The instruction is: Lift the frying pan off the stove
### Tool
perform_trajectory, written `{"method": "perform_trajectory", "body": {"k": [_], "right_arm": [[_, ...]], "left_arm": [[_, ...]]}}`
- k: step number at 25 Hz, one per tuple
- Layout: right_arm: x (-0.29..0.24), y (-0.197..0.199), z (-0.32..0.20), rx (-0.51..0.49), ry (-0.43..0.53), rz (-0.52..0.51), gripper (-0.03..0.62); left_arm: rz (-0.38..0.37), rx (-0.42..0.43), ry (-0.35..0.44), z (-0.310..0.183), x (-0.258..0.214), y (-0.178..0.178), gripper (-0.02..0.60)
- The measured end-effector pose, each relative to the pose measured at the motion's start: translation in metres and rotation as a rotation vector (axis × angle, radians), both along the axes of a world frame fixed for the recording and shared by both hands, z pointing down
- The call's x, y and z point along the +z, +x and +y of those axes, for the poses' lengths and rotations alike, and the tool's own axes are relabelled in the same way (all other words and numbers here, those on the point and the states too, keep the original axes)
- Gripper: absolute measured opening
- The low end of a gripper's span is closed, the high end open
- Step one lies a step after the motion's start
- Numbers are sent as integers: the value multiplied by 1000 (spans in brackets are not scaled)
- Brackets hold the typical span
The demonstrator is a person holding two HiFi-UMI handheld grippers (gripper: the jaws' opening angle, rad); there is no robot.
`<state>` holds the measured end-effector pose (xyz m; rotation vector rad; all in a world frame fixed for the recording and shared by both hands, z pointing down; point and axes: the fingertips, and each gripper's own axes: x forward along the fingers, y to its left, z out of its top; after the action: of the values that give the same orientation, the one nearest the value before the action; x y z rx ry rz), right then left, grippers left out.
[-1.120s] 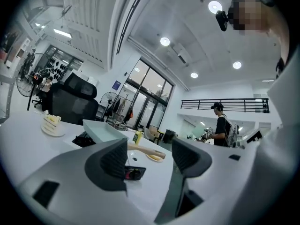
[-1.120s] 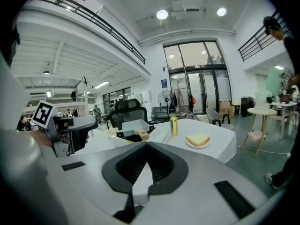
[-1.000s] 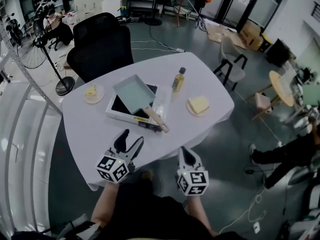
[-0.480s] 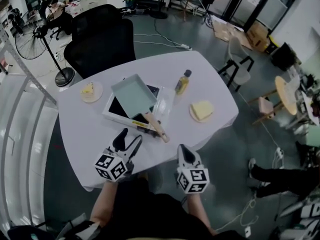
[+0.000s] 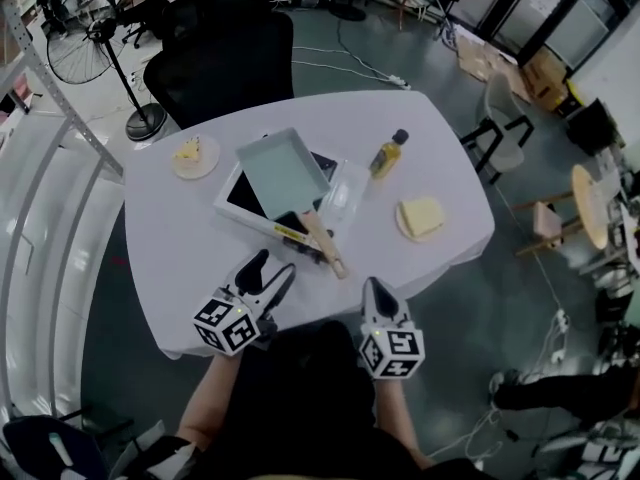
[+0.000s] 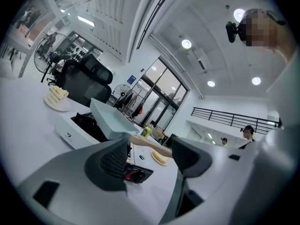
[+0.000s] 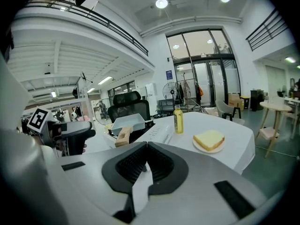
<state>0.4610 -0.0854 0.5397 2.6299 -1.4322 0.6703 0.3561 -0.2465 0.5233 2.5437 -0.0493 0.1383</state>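
A pale blue rectangular frying pan point(image 5: 283, 171) rests on a white stove point(image 5: 240, 206) with a black top. Its wooden handle point(image 5: 325, 244) points toward the table's near edge. My left gripper point(image 5: 268, 271) hovers over that edge, just left of the handle's tip, open and empty. In the left gripper view the handle point(image 6: 151, 144) and pan point(image 6: 110, 121) show beyond the left gripper point(image 6: 152, 153), whose jaws stand wide apart. My right gripper point(image 5: 372, 288) hangs off the table edge, right of the handle, shut on nothing. The right gripper point(image 7: 146, 146) faces the pan point(image 7: 127, 122) from a distance.
A yellow oil bottle point(image 5: 388, 153) stands right of the stove, and a plate of bread point(image 5: 421, 216) lies nearer the right edge. A plate with cake point(image 5: 191, 153) sits at the back left. A black office chair point(image 5: 220, 58) stands behind the white table point(image 5: 170, 268).
The head view has drifted, so the table sits further right and lower in frame. Both grippers stay by the near edge. The pan has not moved on the stove.
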Motion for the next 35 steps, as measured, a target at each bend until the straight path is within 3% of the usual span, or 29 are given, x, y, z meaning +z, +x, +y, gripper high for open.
{"method": "perform_trajectory", "body": {"k": [5,11,14,29,35], "right_arm": [[6,12,-11,-72,-6,-20,6],[8,45,-32,-209,-22,-23,6],[7,63,-41,-247,-25,-32,6],[17,86,-94,-517,-40,-58,6],[25,89,-102,-626,-52,-58,6]], "left_arm": [[12,-49,-96,3,3,6,282],[64,-159,-330,-1,8,28,282],[85,-198,-405,-2,9,38,282],[118,-359,-531,-13,22,62,282],[135,-387,-568,-5,30,75,282]]}}
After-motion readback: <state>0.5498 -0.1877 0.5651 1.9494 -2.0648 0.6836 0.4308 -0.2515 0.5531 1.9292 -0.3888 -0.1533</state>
